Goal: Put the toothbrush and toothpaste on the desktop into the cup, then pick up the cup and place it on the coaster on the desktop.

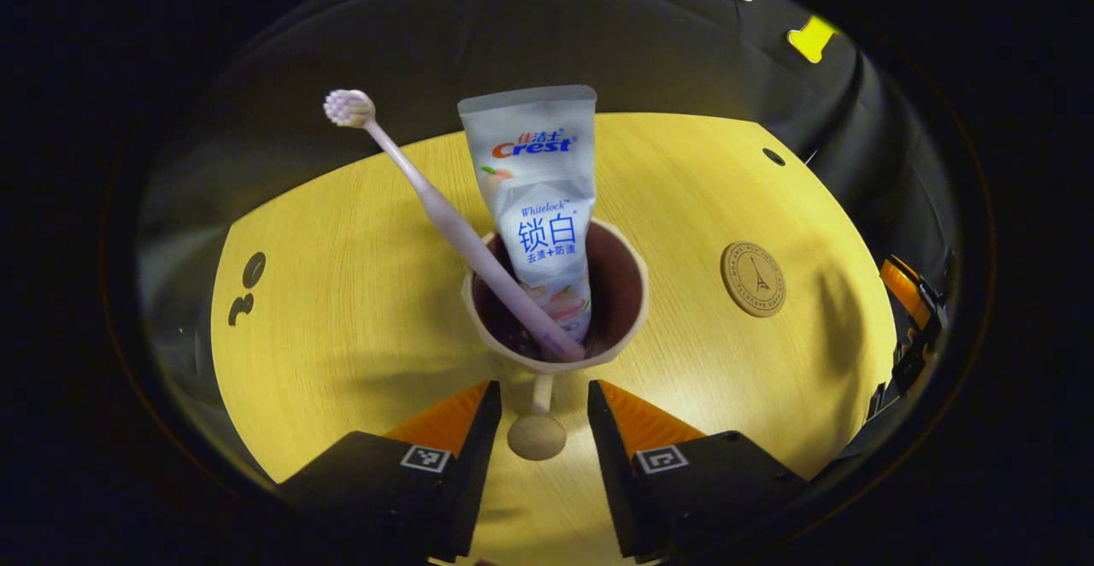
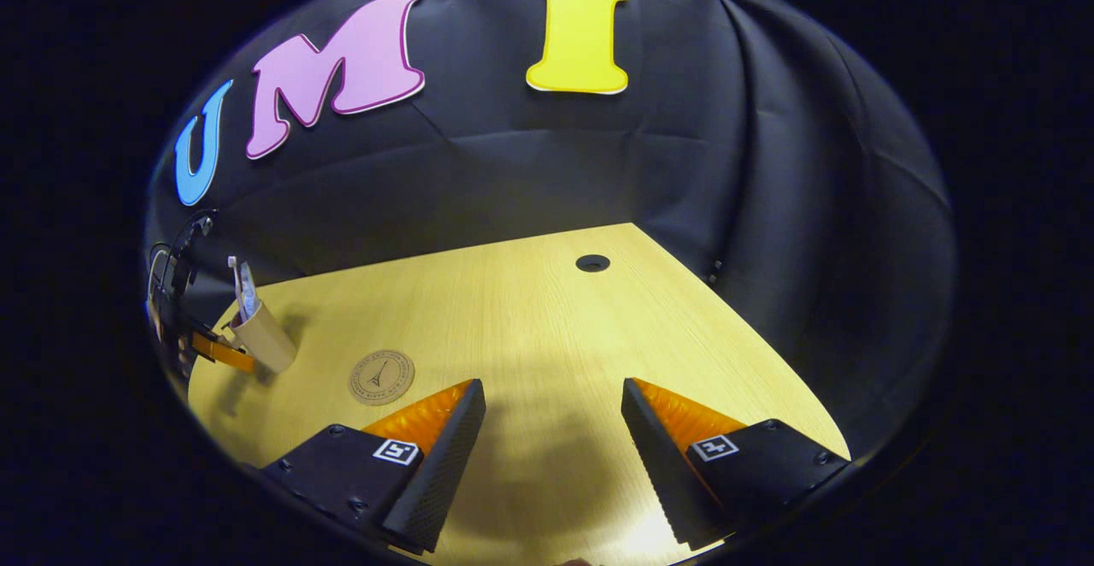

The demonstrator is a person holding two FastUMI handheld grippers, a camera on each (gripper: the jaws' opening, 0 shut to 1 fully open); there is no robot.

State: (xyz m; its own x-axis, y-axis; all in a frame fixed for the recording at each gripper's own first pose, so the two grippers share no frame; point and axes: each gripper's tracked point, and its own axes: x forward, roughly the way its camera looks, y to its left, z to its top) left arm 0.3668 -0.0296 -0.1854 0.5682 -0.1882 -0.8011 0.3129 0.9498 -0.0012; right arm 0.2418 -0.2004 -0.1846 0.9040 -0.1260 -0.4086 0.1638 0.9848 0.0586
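Here the left hand-held gripper [image 1: 544, 395] sits low over the bench [image 1: 342, 309], its two fingers spread to either side of the cup's handle [image 1: 538, 425]. The handle, a short stem ending in a round knob, lies in the gap between them; neither finger visibly presses on it, though how close they come is hard to tell. The cup [image 1: 555, 297] stands upright on the bench just ahead of the fingertips, pale outside and dark inside. Both items are already in it: the toothbrush [image 1: 444, 220] leans to the left with its bristled head up and clear of the rim, and the toothpaste [image 1: 537, 198] stands nearly upright, flat crimped end on top, resting against the far side of the cup. The two touch or nearly touch low inside the cup. The coaster [image 1: 753, 279], a round brown disc, lies flat on the bench to the right of the cup, apart from it and bare.

In the right gripper view, the right hand-held gripper [image 2: 554, 395] hovers above the bench with its fingers wide apart and nothing between them. Far off to the left in that view stand the cup [image 2: 263, 339] with its contents and the other gripper beside it; the coaster [image 2: 381, 377] lies between that cup and the right gripper's near finger.
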